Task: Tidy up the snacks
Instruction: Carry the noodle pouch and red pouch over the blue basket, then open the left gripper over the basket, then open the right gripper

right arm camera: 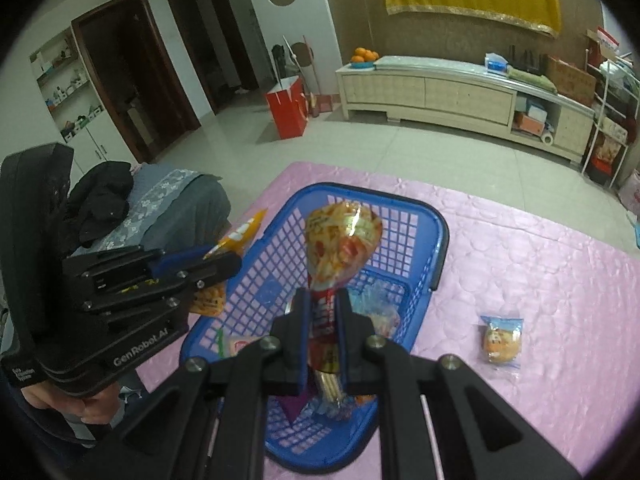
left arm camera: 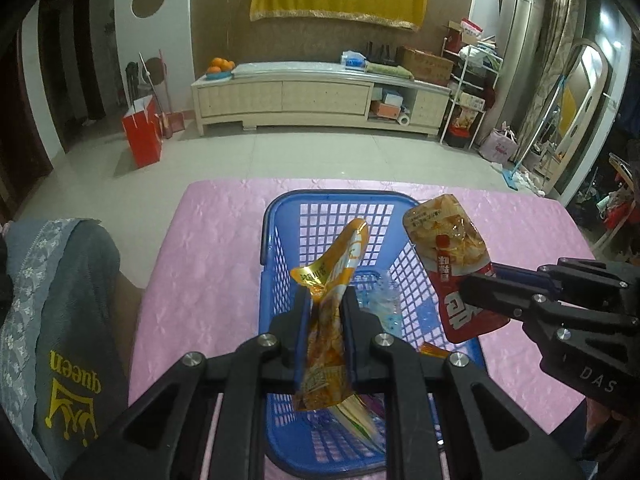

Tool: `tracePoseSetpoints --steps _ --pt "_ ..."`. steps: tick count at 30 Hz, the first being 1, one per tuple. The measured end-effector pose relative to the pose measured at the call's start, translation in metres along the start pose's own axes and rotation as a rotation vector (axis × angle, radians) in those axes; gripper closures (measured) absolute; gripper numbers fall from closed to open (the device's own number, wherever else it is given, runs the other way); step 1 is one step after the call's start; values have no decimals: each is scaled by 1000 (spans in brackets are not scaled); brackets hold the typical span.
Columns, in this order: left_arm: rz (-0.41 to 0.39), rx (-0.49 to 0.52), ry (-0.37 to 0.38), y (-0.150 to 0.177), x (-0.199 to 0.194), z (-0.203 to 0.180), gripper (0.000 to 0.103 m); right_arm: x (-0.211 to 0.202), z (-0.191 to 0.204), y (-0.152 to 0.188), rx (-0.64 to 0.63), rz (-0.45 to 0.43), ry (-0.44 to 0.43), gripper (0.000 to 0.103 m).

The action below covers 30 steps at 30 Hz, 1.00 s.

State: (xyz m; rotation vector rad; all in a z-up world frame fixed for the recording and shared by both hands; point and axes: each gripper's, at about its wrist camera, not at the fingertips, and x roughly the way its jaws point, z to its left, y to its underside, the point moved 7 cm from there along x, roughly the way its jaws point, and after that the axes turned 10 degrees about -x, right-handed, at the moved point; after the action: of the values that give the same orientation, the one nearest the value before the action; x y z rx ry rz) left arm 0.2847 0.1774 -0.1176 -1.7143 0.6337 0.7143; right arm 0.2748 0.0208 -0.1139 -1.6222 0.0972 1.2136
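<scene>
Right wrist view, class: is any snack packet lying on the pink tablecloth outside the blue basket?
Yes, one small clear packet with an orange snack lies on the pink tablecloth, right of the blue basket.

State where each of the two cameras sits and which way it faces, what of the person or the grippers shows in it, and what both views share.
Left wrist: on the left gripper, looking down along its fingers, shut on a yellow snack packet over the blue basket; the right gripper enters from the right.
Right wrist: on the right gripper, shut on a red snack packet over the basket; the left gripper and a hand show at left.
Shared: basket, pink tablecloth, both packets, the cabinet opposite.
</scene>
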Motion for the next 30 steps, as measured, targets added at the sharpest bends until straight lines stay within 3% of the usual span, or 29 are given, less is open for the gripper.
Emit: tracePoseSetpoints --steps 13,16,19,30 --pt "56 9 33 -18 53 -7 86 23 -27 1 60 38 22 87" --pt "56 19 21 -22 60 -10 75 20 -32 2 66 41 33 88" --pt "46 14 0 -22 60 -10 42 20 -33 2 58 45 52 88" --pt "59 -6 -10 -19 37 6 37 19 -18 -5 18 51 27 87"
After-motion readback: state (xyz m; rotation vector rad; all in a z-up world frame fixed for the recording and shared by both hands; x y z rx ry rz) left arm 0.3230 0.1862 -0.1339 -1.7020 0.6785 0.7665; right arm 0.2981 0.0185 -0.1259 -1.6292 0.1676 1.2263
